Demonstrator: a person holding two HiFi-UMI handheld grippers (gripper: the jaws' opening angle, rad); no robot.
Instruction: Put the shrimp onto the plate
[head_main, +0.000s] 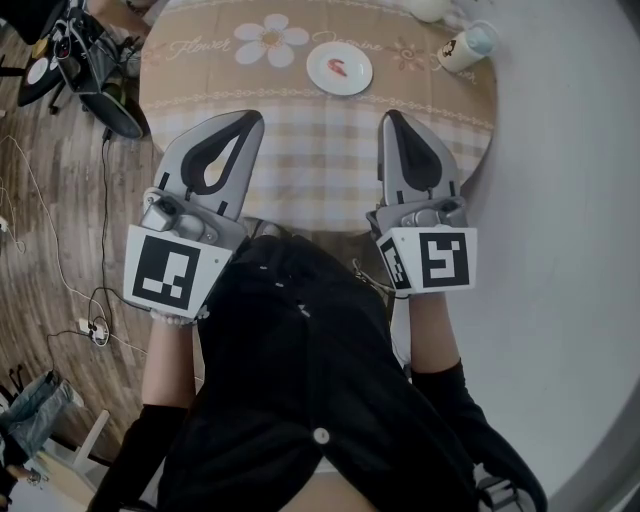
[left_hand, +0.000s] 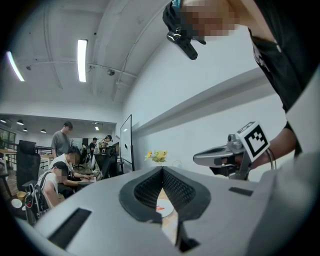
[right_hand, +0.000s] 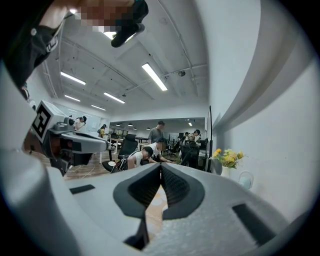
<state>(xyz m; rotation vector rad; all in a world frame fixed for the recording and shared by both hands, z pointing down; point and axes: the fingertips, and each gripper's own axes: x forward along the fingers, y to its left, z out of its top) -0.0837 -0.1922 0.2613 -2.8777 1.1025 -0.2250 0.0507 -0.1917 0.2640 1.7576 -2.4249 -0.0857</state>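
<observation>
A small red shrimp (head_main: 337, 68) lies on a white plate (head_main: 352, 82) at the far side of the checked tablecloth (head_main: 320, 150). Both grippers hover over the table's near edge, well short of the plate. My left gripper (head_main: 251, 119) is shut with nothing in it. My right gripper (head_main: 390, 118) is also shut and holds nothing. In the left gripper view the jaws (left_hand: 162, 170) meet at the tip, and the plate (left_hand: 166, 212) with the shrimp (left_hand: 159, 208) shows through the gap below. The right gripper view shows shut jaws (right_hand: 160, 166) over the cloth.
A white cup (head_main: 466, 47) stands at the table's far right, near a vase of yellow flowers (right_hand: 227, 157). An office chair (head_main: 95, 70) and cables (head_main: 95, 300) are on the wooden floor to the left. A white wall (head_main: 570, 200) runs along the right. People sit at desks beyond.
</observation>
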